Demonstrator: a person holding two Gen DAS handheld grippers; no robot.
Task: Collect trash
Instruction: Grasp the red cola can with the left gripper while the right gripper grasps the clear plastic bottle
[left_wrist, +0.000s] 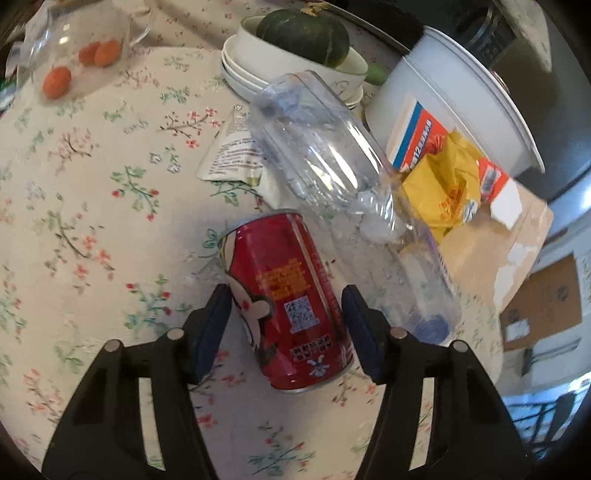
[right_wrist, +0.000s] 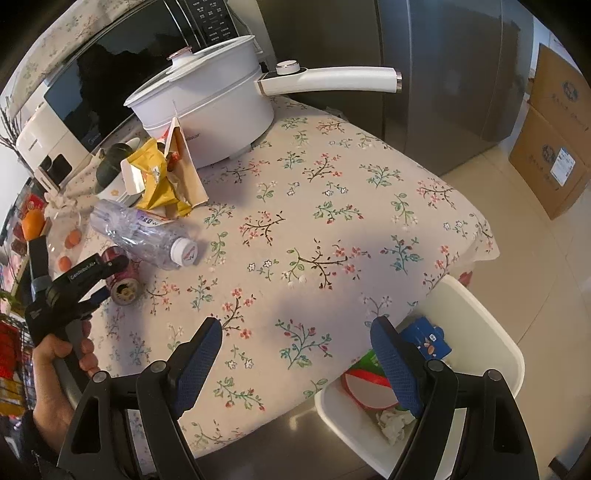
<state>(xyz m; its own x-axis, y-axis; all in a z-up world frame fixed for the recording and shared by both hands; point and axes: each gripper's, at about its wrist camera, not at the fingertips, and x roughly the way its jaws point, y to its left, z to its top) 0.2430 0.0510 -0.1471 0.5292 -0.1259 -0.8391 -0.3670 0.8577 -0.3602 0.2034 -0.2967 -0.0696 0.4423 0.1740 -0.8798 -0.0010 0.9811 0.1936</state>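
Note:
A red drink can (left_wrist: 288, 299) lies on its side on the flowered tablecloth (left_wrist: 92, 206). My left gripper (left_wrist: 286, 325) is open with one finger on each side of the can, with small gaps. A clear plastic bottle (left_wrist: 325, 155) lies just beyond it, beside a yellow wrapper (left_wrist: 443, 184) and a torn carton (left_wrist: 491, 236). In the right wrist view the can (right_wrist: 122, 277), bottle (right_wrist: 144, 236) and left gripper (right_wrist: 99, 277) show at the left. My right gripper (right_wrist: 299, 365) is open and empty over the table's near edge, next to a white trash bin (right_wrist: 476, 325).
A white electric pot (right_wrist: 207, 110) with a long handle stands at the back, before a microwave (right_wrist: 92, 74). Stacked bowls (left_wrist: 251, 70) hold a green squash (left_wrist: 303, 33). A glass bowl (left_wrist: 81, 51) with small orange fruits sits far left. A printed sachet (left_wrist: 229, 155) lies on the cloth.

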